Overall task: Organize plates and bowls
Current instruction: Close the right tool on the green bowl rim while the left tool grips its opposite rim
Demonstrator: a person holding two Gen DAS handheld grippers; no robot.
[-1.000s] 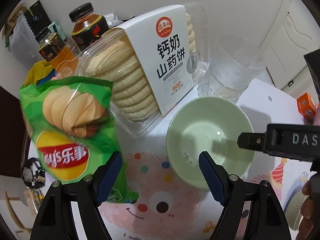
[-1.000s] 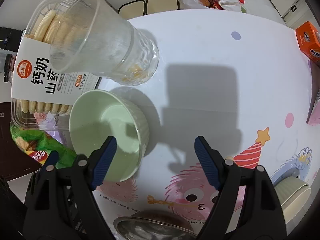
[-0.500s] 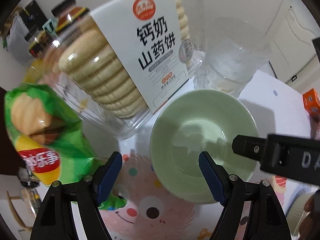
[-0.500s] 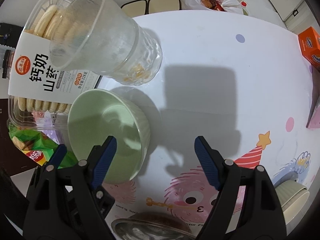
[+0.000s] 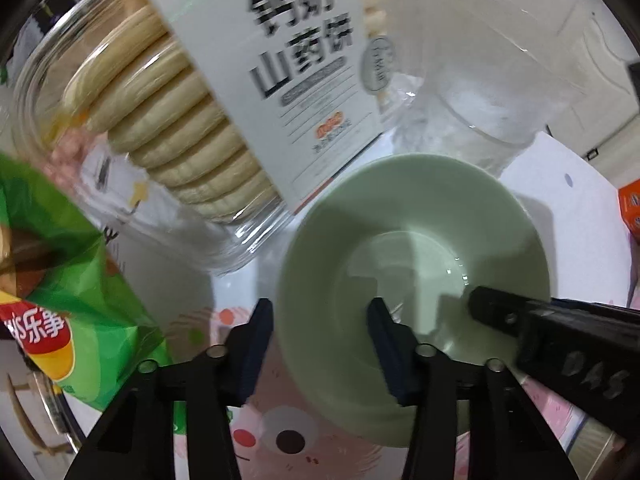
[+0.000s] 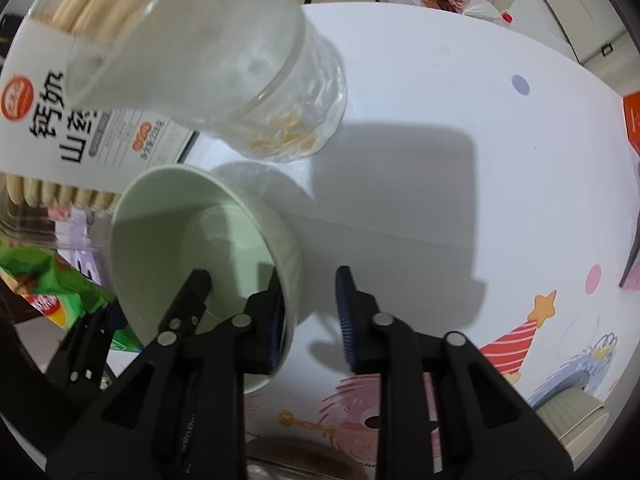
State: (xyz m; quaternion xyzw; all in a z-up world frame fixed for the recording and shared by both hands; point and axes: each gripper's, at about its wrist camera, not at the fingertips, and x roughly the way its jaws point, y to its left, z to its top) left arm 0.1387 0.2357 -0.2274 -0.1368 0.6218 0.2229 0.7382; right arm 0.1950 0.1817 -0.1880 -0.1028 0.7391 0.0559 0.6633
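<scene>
1. The pale green bowl stood upright on the table, on a white cloth printed with cartoon monsters and party hats. It looked empty.
2. The left gripper pointed steeply down over the bowl's near rim. One blue-padded finger was outside the wall and the other inside the bowl.
3. Its jaws had just been closing and stood at a middling gap with the wall between them. From the left wrist view I could see space beside the inner pad, so they had not clamped.
4. The right gripper pointed straight down over the opposite side of the rim. Its left finger was inside the bowl, close against the wall, and its right finger was outside over bare cloth.
5. Its jaws had also just been closing and were narrow. The outer pad stood apart from the wall, so the bowl was straddled but not gripped.
6. A clear plastic pack of round biscuits with a white printed sleeve sat just behind the bowl.
7. A clear ribbed glass jar stood beside that pack, with a few yellow bits at its bottom.
8. A green bag of crisps lay to the bowl's left, near the left gripper's outer finger.
9. An orange box sat well apart at the table's far right.
10. A second ribbed pale bowl stood near the table's edge, well apart from the first.
</scene>
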